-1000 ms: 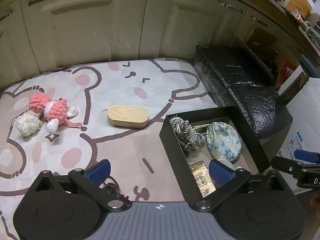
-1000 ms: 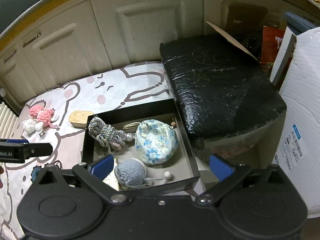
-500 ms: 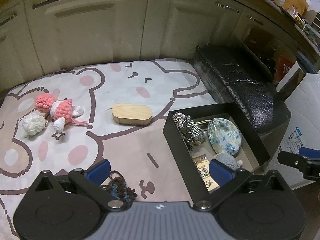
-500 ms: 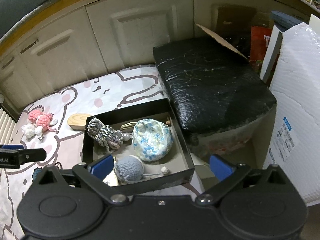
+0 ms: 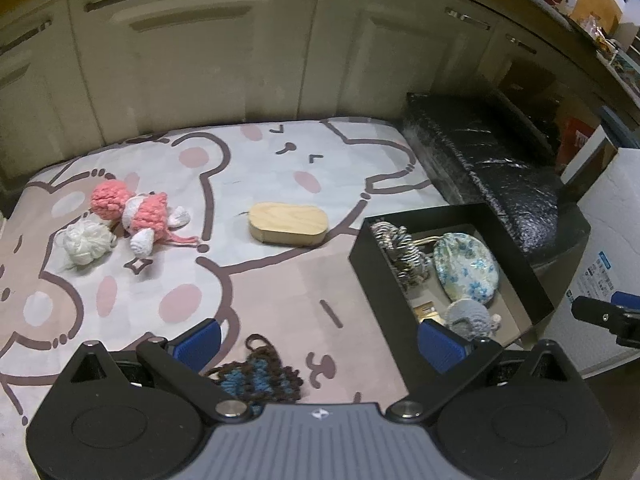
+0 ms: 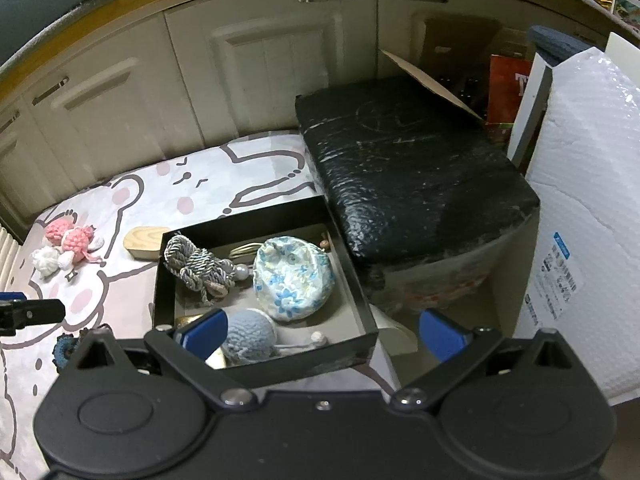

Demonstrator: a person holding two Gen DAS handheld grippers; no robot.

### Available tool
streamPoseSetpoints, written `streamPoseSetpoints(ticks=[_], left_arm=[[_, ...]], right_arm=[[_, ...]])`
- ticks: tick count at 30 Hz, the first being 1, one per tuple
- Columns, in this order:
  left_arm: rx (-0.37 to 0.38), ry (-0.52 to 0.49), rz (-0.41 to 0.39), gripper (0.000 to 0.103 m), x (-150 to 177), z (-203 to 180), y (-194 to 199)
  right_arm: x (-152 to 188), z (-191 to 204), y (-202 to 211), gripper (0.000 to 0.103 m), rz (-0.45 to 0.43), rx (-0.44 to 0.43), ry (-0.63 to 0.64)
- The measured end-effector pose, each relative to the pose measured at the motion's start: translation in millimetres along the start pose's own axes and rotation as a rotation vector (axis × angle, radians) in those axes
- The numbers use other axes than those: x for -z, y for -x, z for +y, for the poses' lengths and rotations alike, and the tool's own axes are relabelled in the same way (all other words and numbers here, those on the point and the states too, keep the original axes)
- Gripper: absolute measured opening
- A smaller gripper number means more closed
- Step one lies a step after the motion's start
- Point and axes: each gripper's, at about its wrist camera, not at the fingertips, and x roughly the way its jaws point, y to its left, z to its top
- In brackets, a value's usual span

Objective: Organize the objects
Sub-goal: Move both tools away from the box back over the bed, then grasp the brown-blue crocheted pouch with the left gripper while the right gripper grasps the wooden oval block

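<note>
A black open box (image 5: 374, 270) (image 6: 352, 256) sits on the mat's right side. It holds a grey rope knot (image 6: 198, 262), a blue floral pouch (image 6: 294, 272) and a grey-blue crochet ball (image 6: 252, 334). On the mat lie a wooden oval block (image 5: 288, 225), a pink crochet toy (image 5: 132, 210), a white yarn ball (image 5: 86, 240) and a blue-brown crochet piece (image 5: 256, 372). My left gripper (image 5: 320, 338) is open and empty above the crochet piece. My right gripper (image 6: 322, 330) is open and empty over the box's near edge.
A cartoon-bear mat (image 5: 248, 292) covers the floor. Cream cabinet doors (image 5: 200, 60) stand behind it. A black wrapped block (image 6: 408, 168) lies right of the box. A white bubble-wrapped package (image 6: 588, 216) stands at the far right.
Both grippers have pulled back and up. The views take in more of the mat and box. The blue-brown crochet piece has come into fuller view between the left fingers.
</note>
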Motion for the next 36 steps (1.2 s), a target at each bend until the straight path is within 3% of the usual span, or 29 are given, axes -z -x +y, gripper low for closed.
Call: streamPoseSetpoints(ticks=[10,25,36], left_arm=[[-0.045,0.046,0.005,0.103,5.4,37.4,2.2],[-0.021,0.070,0.055,0.097,22.8,70.7,-2.2],[0.000,-0.060,0.126,0.091,29.6,57.9,-23.3]], right_arm=[[-10.1,29.9,-12.2,0.103,0.000,-0.041,0.013],[-38.5,111.8,-42.2,0.103,-0.010,-0.135,0.115],[-78.3,167.9,-84.3,0.103,0.026,-0.182,0.167]])
